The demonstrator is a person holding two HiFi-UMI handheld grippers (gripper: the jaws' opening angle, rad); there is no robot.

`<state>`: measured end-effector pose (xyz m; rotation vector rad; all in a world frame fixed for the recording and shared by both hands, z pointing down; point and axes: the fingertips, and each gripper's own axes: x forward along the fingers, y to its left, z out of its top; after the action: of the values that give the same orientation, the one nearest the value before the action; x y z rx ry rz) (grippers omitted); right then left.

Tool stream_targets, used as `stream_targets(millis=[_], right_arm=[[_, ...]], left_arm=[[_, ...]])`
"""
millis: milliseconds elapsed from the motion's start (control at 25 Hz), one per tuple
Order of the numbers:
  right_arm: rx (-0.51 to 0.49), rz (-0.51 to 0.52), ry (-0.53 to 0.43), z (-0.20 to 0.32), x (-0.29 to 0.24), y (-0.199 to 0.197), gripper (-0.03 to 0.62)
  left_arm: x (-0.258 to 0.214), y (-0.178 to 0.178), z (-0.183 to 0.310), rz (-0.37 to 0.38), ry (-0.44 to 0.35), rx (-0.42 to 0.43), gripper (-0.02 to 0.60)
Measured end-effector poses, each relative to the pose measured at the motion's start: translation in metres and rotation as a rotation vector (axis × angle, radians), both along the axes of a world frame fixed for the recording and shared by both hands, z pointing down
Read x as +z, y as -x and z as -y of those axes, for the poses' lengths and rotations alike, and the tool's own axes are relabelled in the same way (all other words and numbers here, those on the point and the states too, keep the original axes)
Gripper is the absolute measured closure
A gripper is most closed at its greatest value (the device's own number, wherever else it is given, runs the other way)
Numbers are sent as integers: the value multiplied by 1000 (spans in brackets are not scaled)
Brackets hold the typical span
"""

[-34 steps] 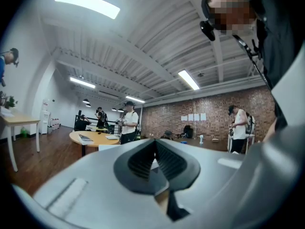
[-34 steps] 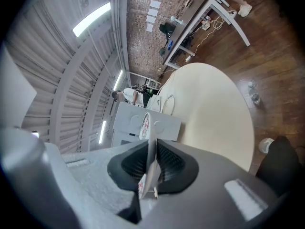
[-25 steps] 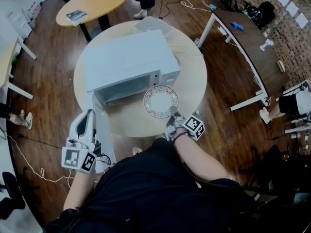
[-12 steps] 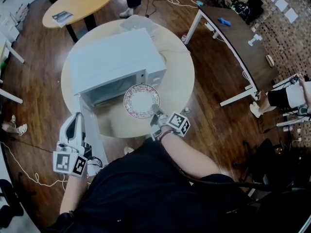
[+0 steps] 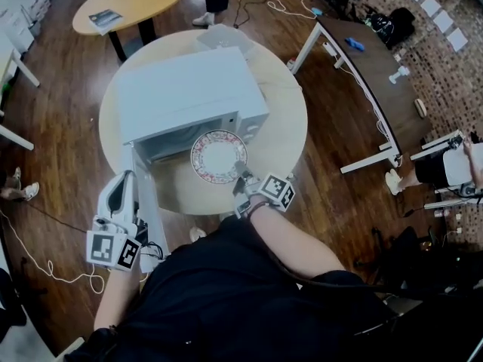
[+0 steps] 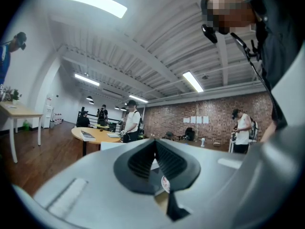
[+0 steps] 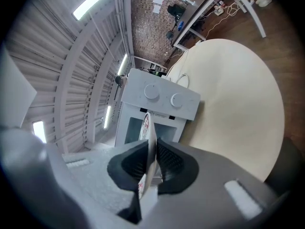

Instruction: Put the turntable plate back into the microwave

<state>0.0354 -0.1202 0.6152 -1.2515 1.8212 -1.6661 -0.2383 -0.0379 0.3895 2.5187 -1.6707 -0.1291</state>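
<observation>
The white microwave stands on a round pale table, its door swung open toward me at the left. My right gripper is shut on the near rim of the turntable plate, white with a red patterned border, held above the table just in front of the microwave's opening. In the right gripper view the plate runs edge-on between the pads of the right gripper, with the microwave ahead. My left gripper hangs beside the open door, jaws together and empty.
A second round table with a book stands at the far left. A long dark desk runs along the right. People stand around the room. Cables lie on the wooden floor. A flat pale sheet lies behind the microwave.
My right gripper has carried the plate a little left and closer to the microwave's open front. The left gripper has stayed beside the door.
</observation>
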Motion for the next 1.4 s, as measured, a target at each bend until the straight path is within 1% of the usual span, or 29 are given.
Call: stream_targets(millis=[200, 440, 560, 840, 1000, 1120, 1400], right_arm=[[-38, -7, -12, 2, -9, -2, 569], [-126, 5, 7, 6, -4, 17, 569], [-148, 12, 16, 7, -1, 19, 569], [-202, 18, 20, 15, 6, 30, 568], [-218, 13, 12, 19, 5, 39, 569], [-214, 17, 11, 23, 4, 44, 569], [-207, 19, 8, 29, 10, 50, 569]], left_arm=[[2, -6, 5, 1, -2, -16, 578], [2, 1, 7, 16, 10, -83, 578], [3, -2, 8, 37, 10, -94, 578], [2, -8, 6, 45, 5, -123, 578], [1, -4, 3, 40, 18, -137, 578], [-4, -6, 6, 36, 16, -129, 578], [0, -13, 8, 66, 25, -106, 578]])
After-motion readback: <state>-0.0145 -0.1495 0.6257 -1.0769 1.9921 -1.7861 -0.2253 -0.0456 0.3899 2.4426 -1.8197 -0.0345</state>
